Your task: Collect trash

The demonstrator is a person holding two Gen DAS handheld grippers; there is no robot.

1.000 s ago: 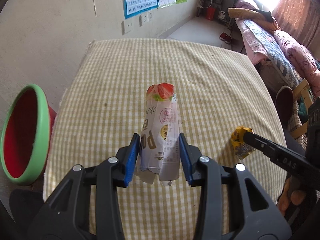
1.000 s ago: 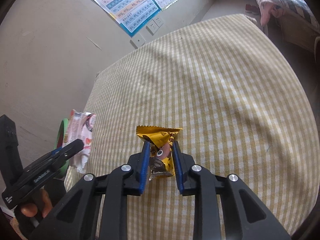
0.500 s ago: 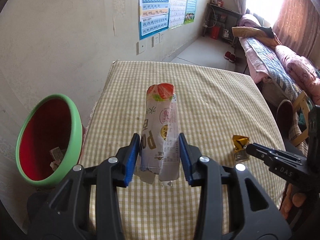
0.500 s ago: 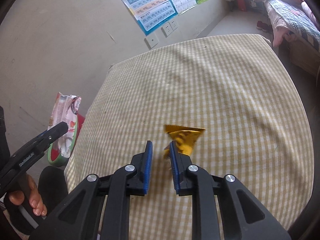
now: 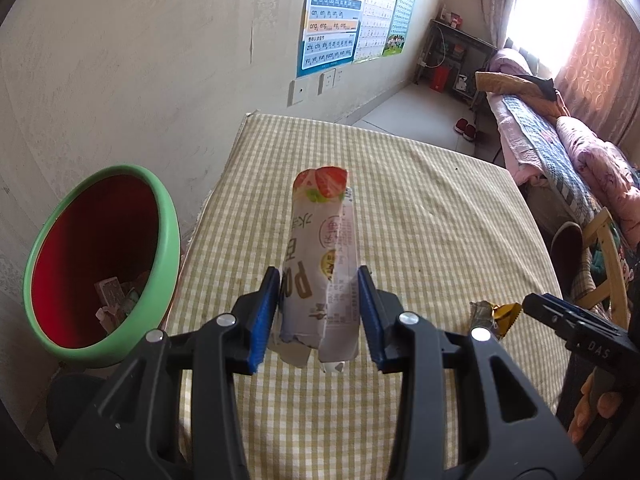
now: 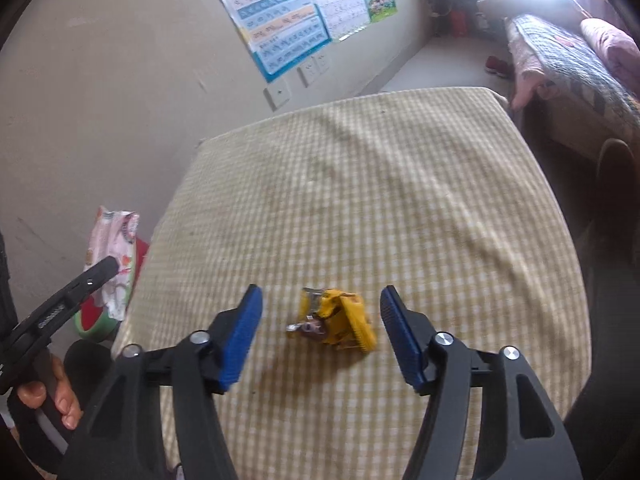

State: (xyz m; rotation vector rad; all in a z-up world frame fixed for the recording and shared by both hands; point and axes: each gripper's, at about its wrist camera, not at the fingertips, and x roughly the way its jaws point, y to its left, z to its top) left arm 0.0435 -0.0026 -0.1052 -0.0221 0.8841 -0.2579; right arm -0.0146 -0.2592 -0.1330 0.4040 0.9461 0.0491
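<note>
My left gripper [image 5: 318,312] is shut on a white snack wrapper [image 5: 320,256] with a strawberry print, held upright above the checked table's left part. The same wrapper [image 6: 114,256] shows at the left of the right wrist view, over the bin. A crumpled yellow wrapper [image 6: 340,320] lies on the tablecloth between the blue pads of my right gripper [image 6: 320,334], touching neither; its jaws are opening. In the left wrist view the yellow wrapper [image 5: 496,314] lies just in front of the right gripper's tip [image 5: 540,308].
A green-rimmed red bin [image 5: 100,260] stands on the floor by the table's left edge with scraps inside. The checked tablecloth [image 6: 380,200] covers the table. Wall posters [image 5: 336,32] hang behind, and a bed [image 5: 560,140] is at the right.
The right gripper let go of the yellow wrapper, which dropped onto the cloth, and its jaws spread wide. The left gripper carried the white wrapper left, bringing the bin further into view.
</note>
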